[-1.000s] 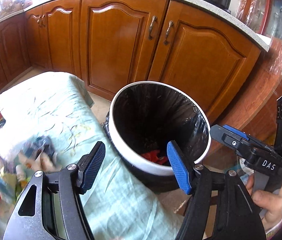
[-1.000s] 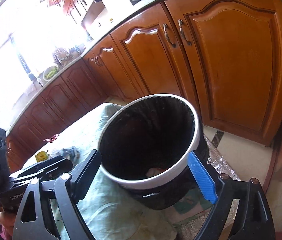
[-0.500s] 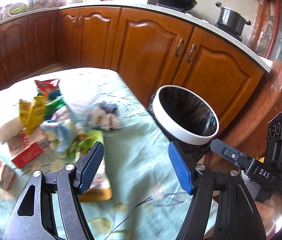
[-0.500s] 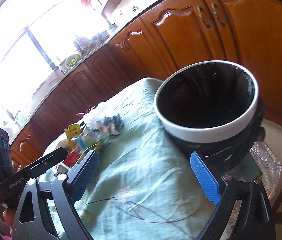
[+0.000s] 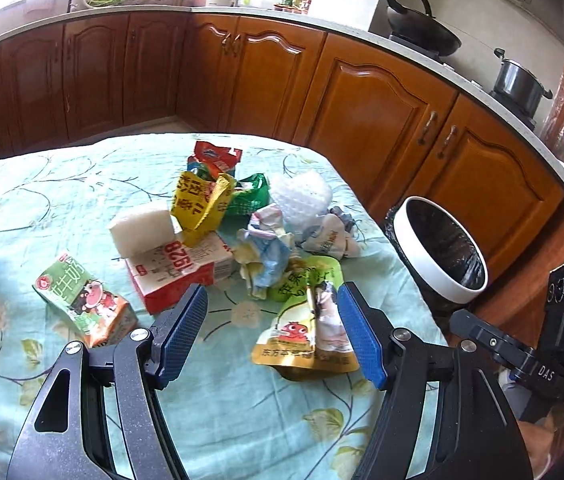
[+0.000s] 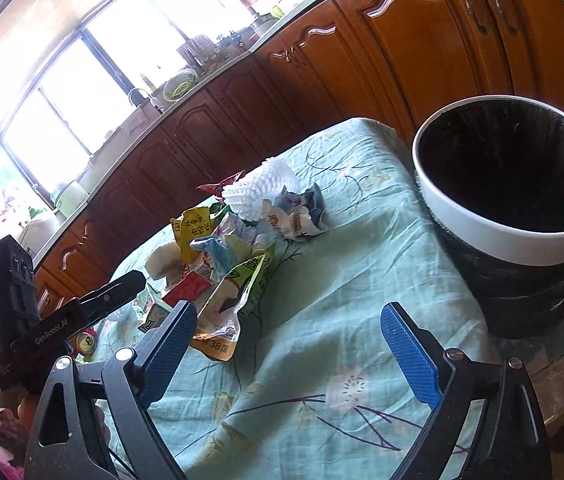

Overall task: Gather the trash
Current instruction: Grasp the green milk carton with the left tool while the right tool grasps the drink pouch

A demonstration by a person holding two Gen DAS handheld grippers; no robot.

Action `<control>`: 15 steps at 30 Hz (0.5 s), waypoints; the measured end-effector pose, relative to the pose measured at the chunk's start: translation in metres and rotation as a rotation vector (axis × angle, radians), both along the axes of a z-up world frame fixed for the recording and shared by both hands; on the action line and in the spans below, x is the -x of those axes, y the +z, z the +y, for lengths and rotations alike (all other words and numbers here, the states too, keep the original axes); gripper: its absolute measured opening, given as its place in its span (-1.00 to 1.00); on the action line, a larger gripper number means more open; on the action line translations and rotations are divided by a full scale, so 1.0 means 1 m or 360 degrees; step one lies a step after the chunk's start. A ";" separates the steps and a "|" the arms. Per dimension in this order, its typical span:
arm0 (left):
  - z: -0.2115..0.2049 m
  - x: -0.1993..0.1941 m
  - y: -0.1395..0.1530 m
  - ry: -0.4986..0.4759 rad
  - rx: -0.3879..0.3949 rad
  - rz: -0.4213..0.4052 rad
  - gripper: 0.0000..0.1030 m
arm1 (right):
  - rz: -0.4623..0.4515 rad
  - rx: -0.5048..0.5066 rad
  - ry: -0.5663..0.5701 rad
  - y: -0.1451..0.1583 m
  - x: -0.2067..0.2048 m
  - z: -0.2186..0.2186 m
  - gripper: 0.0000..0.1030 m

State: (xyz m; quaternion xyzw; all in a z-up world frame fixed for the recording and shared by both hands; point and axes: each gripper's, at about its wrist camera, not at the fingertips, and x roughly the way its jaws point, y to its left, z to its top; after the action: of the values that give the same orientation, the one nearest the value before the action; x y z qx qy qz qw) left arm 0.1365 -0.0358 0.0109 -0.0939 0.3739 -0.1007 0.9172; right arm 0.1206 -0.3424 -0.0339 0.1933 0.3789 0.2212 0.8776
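Your left gripper wide apart, empty, ready for next grab. Green-yellow snack pouch lies just ahead at 1 o'clock. White-rimmed black-lined bin waits at 2 o'clock, beside table. Your right gripper apart too, empty.

The tabletop is covered with a pale green cloth with a printed branch and flower pattern. On the cloth lie a red and white flat carton, a green and orange milk carton, a green and yellow snack pouch, a white foam net sleeve and crumpled white wrappers. A white foam block rests on the flat carton.
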 end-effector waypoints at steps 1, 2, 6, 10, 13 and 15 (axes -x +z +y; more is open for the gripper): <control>0.004 -0.001 -0.001 0.0015 0.0002 0.0000 0.33 | 0.0009 -0.0003 0.0017 -0.002 -0.002 0.005 0.83; 0.009 -0.002 -0.002 0.0031 0.0000 0.0001 0.34 | 0.0022 -0.0008 0.0035 -0.004 -0.005 0.009 0.83; 0.025 -0.005 -0.004 0.0089 -0.0022 0.0007 0.34 | 0.0081 -0.0030 0.0094 -0.012 -0.015 0.025 0.82; 0.050 -0.006 -0.006 0.0157 -0.0050 0.0010 0.34 | 0.0111 -0.0038 0.0137 -0.019 -0.023 0.040 0.82; 0.071 -0.004 -0.009 0.0231 -0.0071 0.0022 0.43 | 0.0137 -0.0040 0.0166 -0.024 -0.030 0.051 0.82; 0.085 -0.004 -0.014 0.0313 -0.0101 0.0055 0.54 | 0.0153 -0.0032 0.0183 -0.026 -0.033 0.057 0.82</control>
State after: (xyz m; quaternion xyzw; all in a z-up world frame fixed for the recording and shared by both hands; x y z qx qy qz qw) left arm 0.1410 0.0493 -0.0033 -0.1026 0.3816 0.0033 0.9186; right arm 0.1536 -0.2859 -0.0598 0.1905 0.4290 0.2654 0.8422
